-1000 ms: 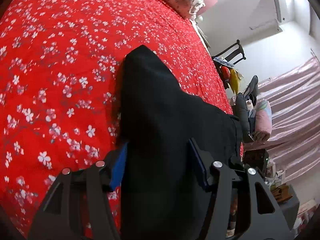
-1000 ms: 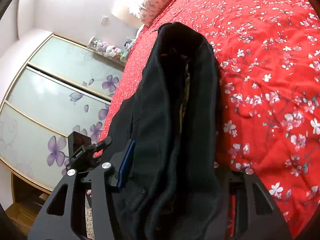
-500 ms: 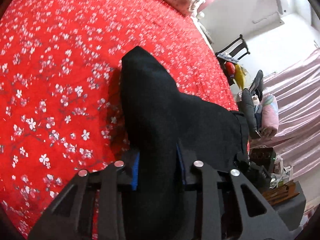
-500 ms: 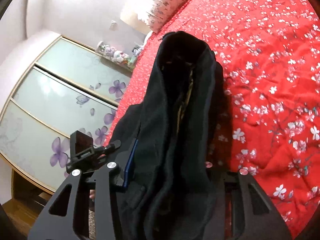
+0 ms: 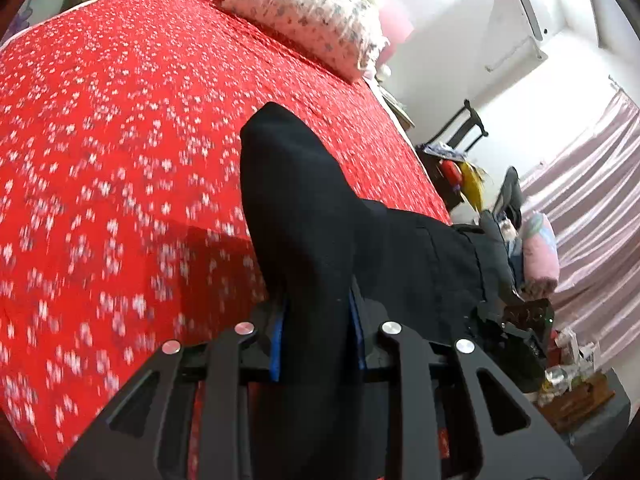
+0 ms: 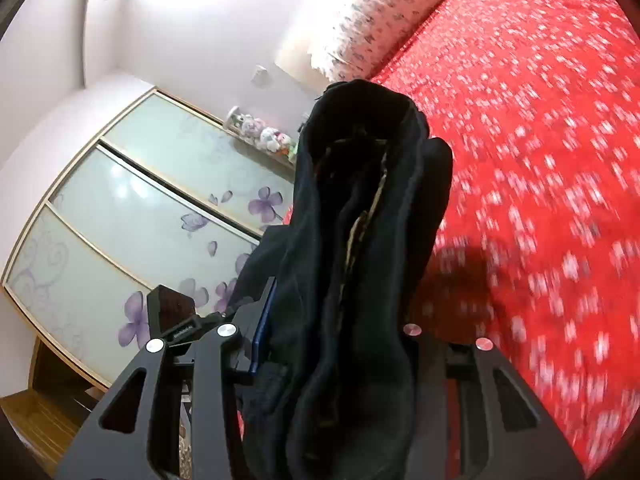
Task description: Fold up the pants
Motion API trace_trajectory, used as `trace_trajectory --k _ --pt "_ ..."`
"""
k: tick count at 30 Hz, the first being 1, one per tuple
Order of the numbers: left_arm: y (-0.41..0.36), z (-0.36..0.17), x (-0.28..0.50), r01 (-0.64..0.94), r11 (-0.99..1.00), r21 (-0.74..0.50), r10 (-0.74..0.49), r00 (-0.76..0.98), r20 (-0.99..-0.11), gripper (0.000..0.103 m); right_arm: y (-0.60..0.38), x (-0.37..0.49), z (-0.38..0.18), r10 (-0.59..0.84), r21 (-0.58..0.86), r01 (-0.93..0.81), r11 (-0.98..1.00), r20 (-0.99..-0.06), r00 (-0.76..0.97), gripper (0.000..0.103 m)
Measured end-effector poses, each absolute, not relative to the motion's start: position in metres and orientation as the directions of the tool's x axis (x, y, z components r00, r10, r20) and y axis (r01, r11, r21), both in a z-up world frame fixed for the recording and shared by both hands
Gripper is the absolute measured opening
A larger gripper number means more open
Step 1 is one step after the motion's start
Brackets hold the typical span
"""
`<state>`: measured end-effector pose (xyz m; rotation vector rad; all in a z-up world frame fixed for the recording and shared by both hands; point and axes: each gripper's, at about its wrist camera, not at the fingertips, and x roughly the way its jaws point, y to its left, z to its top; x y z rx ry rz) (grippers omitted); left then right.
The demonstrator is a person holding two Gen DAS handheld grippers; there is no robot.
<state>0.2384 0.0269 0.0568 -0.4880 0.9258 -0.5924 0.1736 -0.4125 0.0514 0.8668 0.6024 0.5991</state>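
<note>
1. Left gripper (image 5: pixel 316 332): blue pads are pinching a thick fold of the black pants (image 5: pixel 304 216) between them.
2. Right gripper (image 6: pixel 336 332): jaws are clamping a bunched section of the pants (image 6: pixel 360 240); pale inner lining is showing along the opening.
3. Pants are hanging raised over the red floral bedspread (image 5: pixel 120 140), casting a shadow on it.
4. Floral pillow (image 5: pixel 304 16) is lying at the bed's far end; bedspread pattern is blurring.

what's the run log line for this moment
left gripper: shut on black pants | right gripper: shut on black pants | over red bedspread
</note>
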Motion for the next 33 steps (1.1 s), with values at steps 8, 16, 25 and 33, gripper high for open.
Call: trace_trajectory --k 8,16,25,33 --pt "0.01 0.022 0.281 0.185 0.797 -0.574 -0.586 0.462 -0.665 0.028 -0.417 0.222 0.018 0.616 0.822 -0.077 0.565 -0.358 0.702 0.041" --pt "0.023 0.014 0.27 0.123 0.844 -0.522 -0.503 0.52 -0.69 0.047 -0.408 0.221 0.015 0.46 0.7 0.071 0.71 -0.539 0.706 0.056" --pt "0.014 0.081 0.184 0.324 0.86 -0.393 -0.504 0.653 -0.565 0.077 -0.417 0.153 0.076 0.347 0.657 -0.022 0.754 -0.368 0.863 0.082" --pt "-0.036 0.02 0.185 0.35 0.855 -0.382 -0.517 0.528 -0.674 0.083 -0.378 0.175 0.031 0.534 0.721 -0.041 0.692 -0.472 0.701 0.093"
